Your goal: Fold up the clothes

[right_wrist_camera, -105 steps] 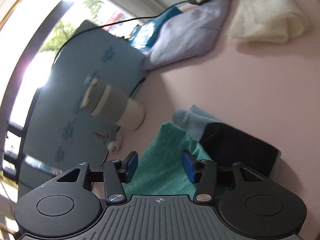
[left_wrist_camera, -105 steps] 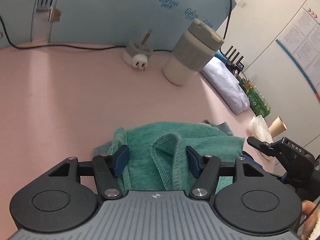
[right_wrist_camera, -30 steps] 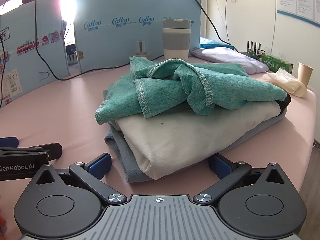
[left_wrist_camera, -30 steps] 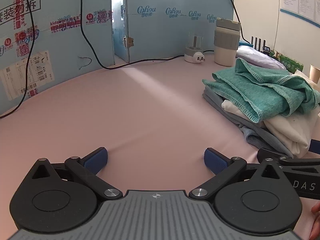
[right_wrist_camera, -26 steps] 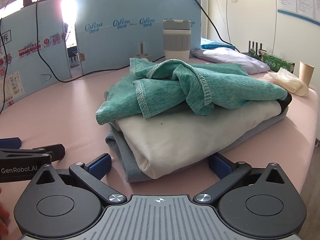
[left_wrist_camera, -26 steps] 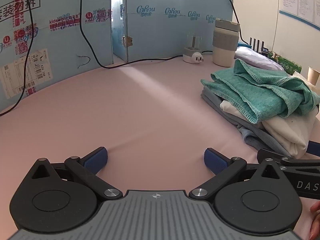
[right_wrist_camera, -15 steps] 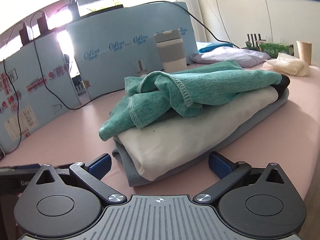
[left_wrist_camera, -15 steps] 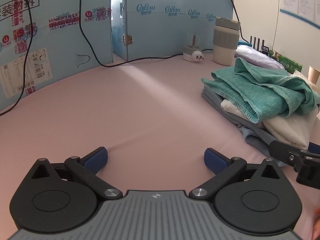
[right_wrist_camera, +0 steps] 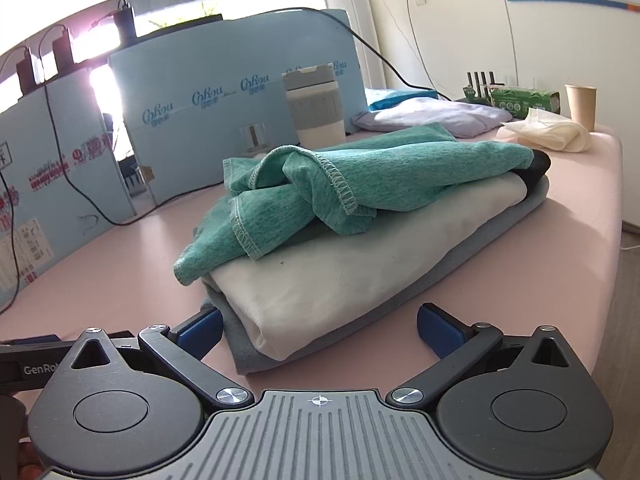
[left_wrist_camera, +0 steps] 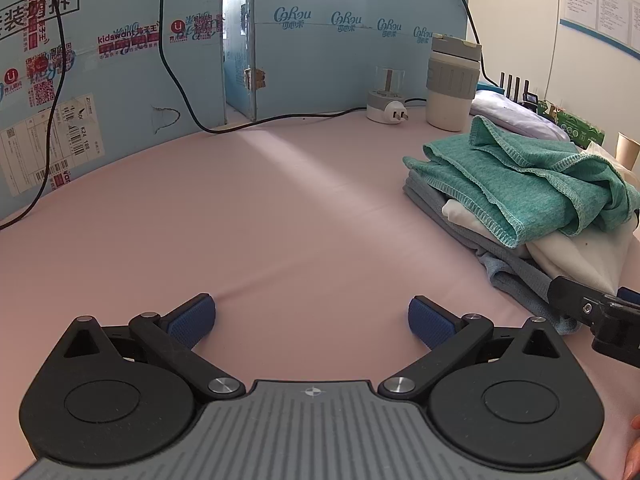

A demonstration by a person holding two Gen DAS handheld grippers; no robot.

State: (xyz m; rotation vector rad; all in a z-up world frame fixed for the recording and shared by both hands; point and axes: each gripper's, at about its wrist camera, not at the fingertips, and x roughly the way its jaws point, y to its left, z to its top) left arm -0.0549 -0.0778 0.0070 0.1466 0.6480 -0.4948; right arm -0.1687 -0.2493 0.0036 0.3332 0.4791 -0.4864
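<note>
Below, each visible element is keyed to its position.

Left gripper [left_wrist_camera: 312, 320]: jaws spread wide, holding nothing; its blue pads [left_wrist_camera: 191, 316] sit low over bare pink table [left_wrist_camera: 248, 216], well to the left of the clothes.

Right gripper [right_wrist_camera: 320, 330]: jaws spread wide, holding nothing; the near corner of the clothes stack lies between the two fingers, with the left blue pad [right_wrist_camera: 202, 326] just beside the grey edge. Contact cannot be confirmed.

Clothes stack [right_wrist_camera: 360, 240]: lies on the pink table toward its right edge, directly ahead of the right gripper.

Teal garment [right_wrist_camera: 328, 184]: topmost layer, loosely bunched with a stitched hem showing, draped over the layers below; also seen in the left wrist view [left_wrist_camera: 516, 184].

Cream garment [right_wrist_camera: 352, 272]: folded, under the teal one, its rounded fold facing the right gripper.

Grey garment [right_wrist_camera: 492, 232]: lowest layer, its edge protruding along the stack's base.

Dark item [right_wrist_camera: 536, 168]: small black end showing at the stack's far right corner, between teal and cream layers; its nature cannot be told.

Tumbler [right_wrist_camera: 314, 108]: cream body with a grey sleeve and lid, upright behind the stack.

Plug adapter [left_wrist_camera: 386, 104]: white, on the table left of the tumbler, near the blue panels.

Blue panels [left_wrist_camera: 340, 40]: printed boards standing along the table's far side, with a black cable [left_wrist_camera: 176, 80] hanging across them.

Lilac bundle [right_wrist_camera: 432, 116]: soft cloth lying behind the stack, to the right.

Paper cup [right_wrist_camera: 580, 106]: upright near the table's far right corner, beside a crumpled pale bag [right_wrist_camera: 544, 132].
</note>
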